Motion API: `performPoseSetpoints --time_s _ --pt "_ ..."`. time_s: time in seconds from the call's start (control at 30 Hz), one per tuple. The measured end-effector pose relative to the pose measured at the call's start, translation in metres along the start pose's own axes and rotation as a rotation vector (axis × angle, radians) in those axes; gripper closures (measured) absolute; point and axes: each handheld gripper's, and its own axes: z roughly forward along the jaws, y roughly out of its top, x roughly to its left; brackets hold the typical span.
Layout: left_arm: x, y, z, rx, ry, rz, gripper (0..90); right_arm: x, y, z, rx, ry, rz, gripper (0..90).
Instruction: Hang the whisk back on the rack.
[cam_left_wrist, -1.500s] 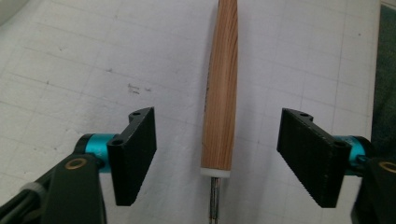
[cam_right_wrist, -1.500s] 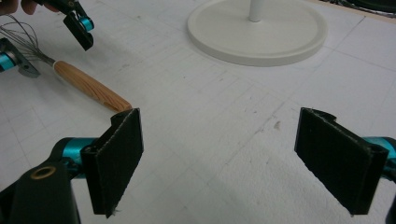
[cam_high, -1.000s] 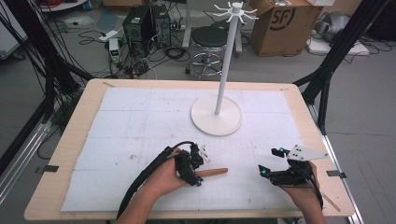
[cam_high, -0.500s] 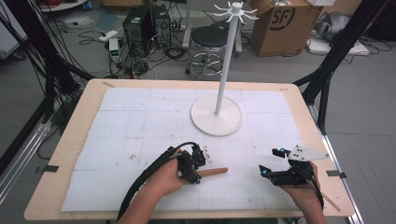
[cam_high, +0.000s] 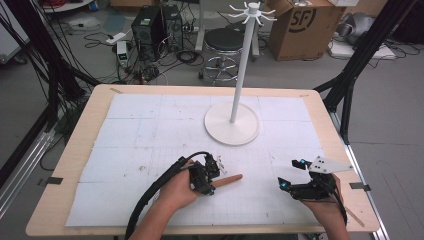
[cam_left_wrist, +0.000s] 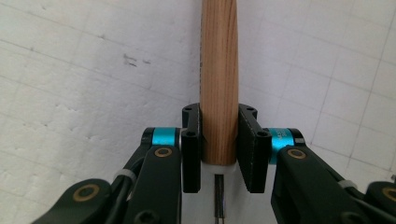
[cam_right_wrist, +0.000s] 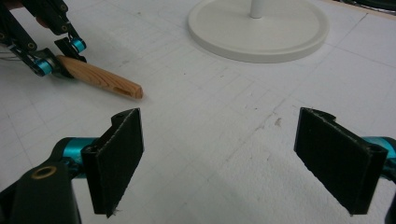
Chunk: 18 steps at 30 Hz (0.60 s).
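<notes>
Left gripper view: left tongs (cam_left_wrist: 219, 140) have just closed onto wooden handle (cam_left_wrist: 218, 70).

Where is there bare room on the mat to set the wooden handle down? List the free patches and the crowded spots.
Free: the whole left half of the white mat, and the strip between the left tool and the right tool, in front of the stand's round base. Crowded: that base, and the near edge where both hands sit. The left tool is shut on the wooden handle.
</notes>
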Motion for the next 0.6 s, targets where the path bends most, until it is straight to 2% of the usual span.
performPoseSetpoints --time_s 0.13,0.3,0.4,0.53,0.6 --pt "0.001 -0.002 -0.012 -0.069 -0.033 -0.01 73.2 0.0 0.0 0.0 -0.001 -0.003 -0.008 15.1" --pt "0.003 -0.004 -0.033 -0.191 -0.086 -0.039 73.3 0.001 0.0 0.001 0.003 -0.003 -0.006 15.0" --pt "0.002 -0.003 -0.046 -0.225 -0.068 -0.03 73.3 0.0 0.0 0.001 0.001 -0.004 -0.005 15.0" --pt "0.005 -0.005 -0.066 -0.323 -0.079 -0.038 73.3 0.002 0.001 0.002 0.007 -0.002 -0.01 15.0" --pt "0.006 -0.006 -0.075 -0.356 -0.054 -0.047 73.3 0.002 0.001 0.003 0.007 0.001 -0.012 15.1"
